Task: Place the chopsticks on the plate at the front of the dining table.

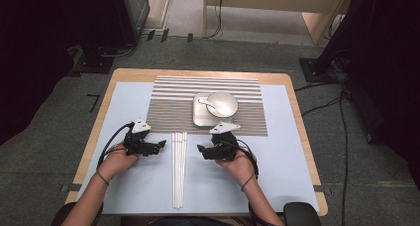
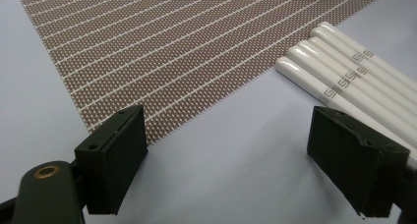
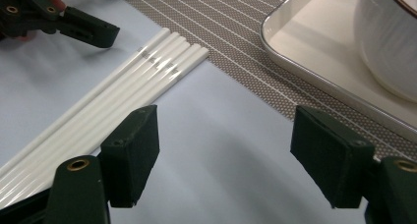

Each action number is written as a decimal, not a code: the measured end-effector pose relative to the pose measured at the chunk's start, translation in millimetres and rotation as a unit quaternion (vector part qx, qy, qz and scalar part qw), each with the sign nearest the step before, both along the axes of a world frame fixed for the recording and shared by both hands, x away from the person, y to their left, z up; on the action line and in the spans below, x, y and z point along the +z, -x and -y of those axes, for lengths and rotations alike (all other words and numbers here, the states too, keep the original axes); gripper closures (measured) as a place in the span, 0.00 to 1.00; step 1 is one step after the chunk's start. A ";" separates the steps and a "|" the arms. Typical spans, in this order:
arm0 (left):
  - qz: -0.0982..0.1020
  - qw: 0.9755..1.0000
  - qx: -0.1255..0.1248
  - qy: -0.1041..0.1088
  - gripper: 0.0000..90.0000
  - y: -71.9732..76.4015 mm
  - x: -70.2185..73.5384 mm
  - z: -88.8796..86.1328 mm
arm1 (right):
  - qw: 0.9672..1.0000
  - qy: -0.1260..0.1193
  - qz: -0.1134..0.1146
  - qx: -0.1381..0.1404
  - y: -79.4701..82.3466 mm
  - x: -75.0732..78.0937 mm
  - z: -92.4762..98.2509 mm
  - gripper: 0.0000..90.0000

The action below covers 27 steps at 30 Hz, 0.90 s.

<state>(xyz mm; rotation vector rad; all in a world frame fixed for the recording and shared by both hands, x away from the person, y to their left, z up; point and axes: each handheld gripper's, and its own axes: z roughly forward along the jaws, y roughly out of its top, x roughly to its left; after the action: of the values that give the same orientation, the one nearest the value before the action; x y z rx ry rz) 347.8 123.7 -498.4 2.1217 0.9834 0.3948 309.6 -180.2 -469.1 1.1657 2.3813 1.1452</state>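
Chopsticks (image 1: 179,169), glossy white with grey fretwork bands, lie side by side.

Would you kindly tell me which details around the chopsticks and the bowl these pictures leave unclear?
- Chopsticks: too small in the high view to count; in the left gripper view the right edge and a jaw cut them off.
- Bowl: the right gripper view's top and right edges crop it, hiding its inside.
- Spoon: too small in the high view to see what it holds.
- Tray: its far side is out of frame.
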 end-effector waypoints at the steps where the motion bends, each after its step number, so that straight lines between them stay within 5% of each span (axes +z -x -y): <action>1: 0.000 1.000 0.000 0.000 0.16 0.0 0.0 -0.1 | 1.000 -0.002 -0.001 0.001 0.3 -0.1 -1.4 0.30; 27: 0.000 1.000 0.000 0.000 0.16 -0.1 0.0 -0.2 | 1.000 -0.007 -0.011 0.005 -4.5 -7.7 -23.8 0.34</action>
<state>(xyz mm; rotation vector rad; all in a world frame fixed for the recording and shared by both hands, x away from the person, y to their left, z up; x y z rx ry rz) 347.9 123.9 -498.3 2.1212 0.9834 0.3934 314.1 -156.4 -476.9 1.1770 2.4022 1.1590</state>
